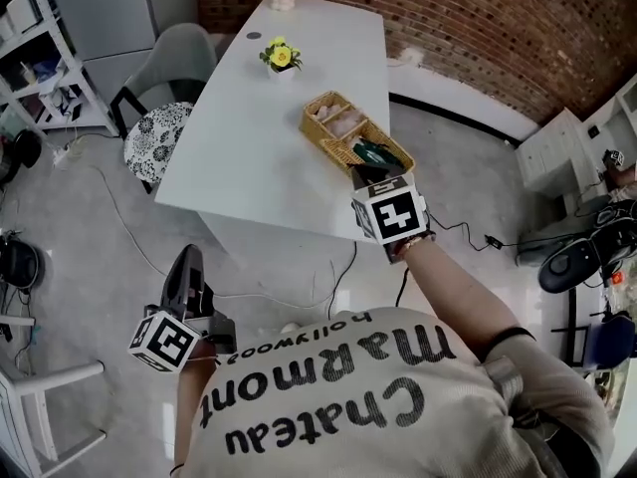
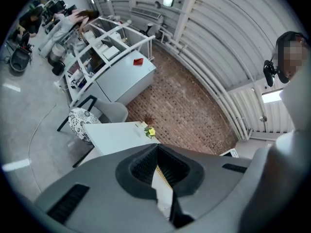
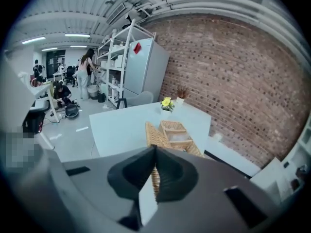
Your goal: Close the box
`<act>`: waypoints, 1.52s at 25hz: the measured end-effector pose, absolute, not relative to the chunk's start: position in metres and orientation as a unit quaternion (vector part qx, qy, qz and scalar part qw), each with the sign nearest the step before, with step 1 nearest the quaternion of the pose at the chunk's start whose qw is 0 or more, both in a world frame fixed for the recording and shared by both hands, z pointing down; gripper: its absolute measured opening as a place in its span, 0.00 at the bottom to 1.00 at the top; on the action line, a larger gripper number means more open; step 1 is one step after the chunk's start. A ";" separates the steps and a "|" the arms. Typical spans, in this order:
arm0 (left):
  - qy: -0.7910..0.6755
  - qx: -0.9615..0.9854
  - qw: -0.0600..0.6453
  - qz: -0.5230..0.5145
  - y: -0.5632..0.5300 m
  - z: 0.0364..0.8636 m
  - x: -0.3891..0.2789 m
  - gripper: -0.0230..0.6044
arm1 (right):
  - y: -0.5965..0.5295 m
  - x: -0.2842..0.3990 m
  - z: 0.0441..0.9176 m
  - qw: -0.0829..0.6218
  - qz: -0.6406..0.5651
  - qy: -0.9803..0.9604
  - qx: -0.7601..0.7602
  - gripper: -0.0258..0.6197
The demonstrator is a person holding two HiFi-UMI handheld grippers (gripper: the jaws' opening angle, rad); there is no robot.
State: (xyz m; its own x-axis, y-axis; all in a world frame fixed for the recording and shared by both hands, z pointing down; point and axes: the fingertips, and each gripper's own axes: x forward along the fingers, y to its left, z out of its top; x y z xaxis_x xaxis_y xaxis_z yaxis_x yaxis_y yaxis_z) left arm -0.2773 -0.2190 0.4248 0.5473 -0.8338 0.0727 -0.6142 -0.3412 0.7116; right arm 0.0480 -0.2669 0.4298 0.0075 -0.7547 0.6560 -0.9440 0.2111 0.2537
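**Lid on edge, box not yet shut**

The box (image 1: pixel 317 109) sits on the right part of the table (image 1: pixel 239 157), close to its near edge. It is open: its compartments show from above, with a dark green item (image 1: pixel 376 152) in the near one. In the right gripper view the lid (image 3: pixel 153 132) stands about upright along the box's left side, roughly midway between open and shut. The right gripper (image 3: pixel 155 150) is clenched, and the wicker of the lid runs straight into its meeting jaws, so I judge that it holds the lid by the near edge. In the head view I cannot tell the lid from the box wall. The left gripper (image 2: pixel 158 147) is closed on nothing and hangs low, well apart from the table, taking no part

Done, as I read it: the lid is gripped and stands vertical. Left: tip it over the compartments, lay it flat on the rim, then let go. The dark green item may foul the lid if it stands above the rim
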 end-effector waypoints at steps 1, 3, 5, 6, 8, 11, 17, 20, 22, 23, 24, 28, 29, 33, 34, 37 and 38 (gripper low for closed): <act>-0.451 0.804 0.356 -0.155 -0.218 0.425 -0.277 0.04 | -0.268 0.052 0.426 0.355 0.126 -0.690 0.618 0.06; -0.451 0.805 0.354 -0.155 -0.215 0.426 -0.277 0.04 | -0.271 0.060 0.420 0.349 0.119 -0.688 0.625 0.06; -0.455 0.803 0.353 -0.156 -0.213 0.426 -0.277 0.04 | -0.274 0.066 0.415 0.339 0.120 -0.688 0.631 0.06; -0.457 0.801 0.353 -0.157 -0.213 0.425 -0.277 0.04 | -0.275 0.070 0.412 0.335 0.120 -0.688 0.633 0.06; -0.460 0.801 0.351 -0.156 -0.212 0.423 -0.275 0.04 | -0.278 0.078 0.407 0.325 0.122 -0.688 0.637 0.06; -0.467 0.802 0.342 -0.150 -0.213 0.420 -0.272 0.04 | -0.285 0.090 0.399 0.311 0.122 -0.692 0.640 0.06; -0.492 0.790 0.338 -0.142 -0.217 0.423 -0.258 0.04 | -0.296 0.110 0.397 0.284 0.129 -0.709 0.632 0.06; -0.499 0.787 0.335 -0.141 -0.219 0.419 -0.245 0.04 | -0.301 0.119 0.397 0.275 0.134 -0.721 0.622 0.06; -0.505 0.785 0.328 -0.142 -0.223 0.411 -0.237 0.04 | -0.305 0.124 0.395 0.270 0.135 -0.729 0.615 0.06; -0.508 0.785 0.325 -0.143 -0.225 0.407 -0.233 0.04 | -0.307 0.127 0.393 0.270 0.133 -0.732 0.611 0.06; -0.511 0.784 0.321 -0.145 -0.227 0.405 -0.230 0.04 | -0.309 0.130 0.392 0.270 0.131 -0.735 0.608 0.06; -0.518 0.781 0.316 -0.149 -0.235 0.397 -0.210 0.04 | -0.317 0.148 0.389 0.265 0.133 -0.743 0.601 0.06; -0.519 0.781 0.315 -0.148 -0.237 0.395 -0.204 0.04 | -0.319 0.152 0.388 0.263 0.134 -0.744 0.599 0.06; -0.525 0.778 0.315 -0.141 -0.242 0.389 -0.180 0.04 | -0.325 0.169 0.389 0.247 0.153 -0.754 0.589 0.06; -0.526 0.778 0.314 -0.140 -0.243 0.389 -0.175 0.04 | -0.326 0.173 0.390 0.238 0.166 -0.757 0.585 0.06; -0.533 0.775 0.312 -0.136 -0.244 0.387 -0.162 0.04 | -0.329 0.185 0.395 0.213 0.195 -0.765 0.576 0.06; -0.537 0.773 0.311 -0.134 -0.244 0.388 -0.160 0.04 | -0.331 0.190 0.397 0.209 0.198 -0.766 0.574 0.06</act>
State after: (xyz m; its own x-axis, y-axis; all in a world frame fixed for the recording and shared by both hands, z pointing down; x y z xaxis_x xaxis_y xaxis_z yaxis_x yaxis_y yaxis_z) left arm -0.1600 -0.2443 0.3877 0.3871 -0.9132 0.1276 -0.7469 -0.2293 0.6242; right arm 0.1896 -0.3310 0.3967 -0.2528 -0.7972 0.5482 -0.9630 0.2619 -0.0633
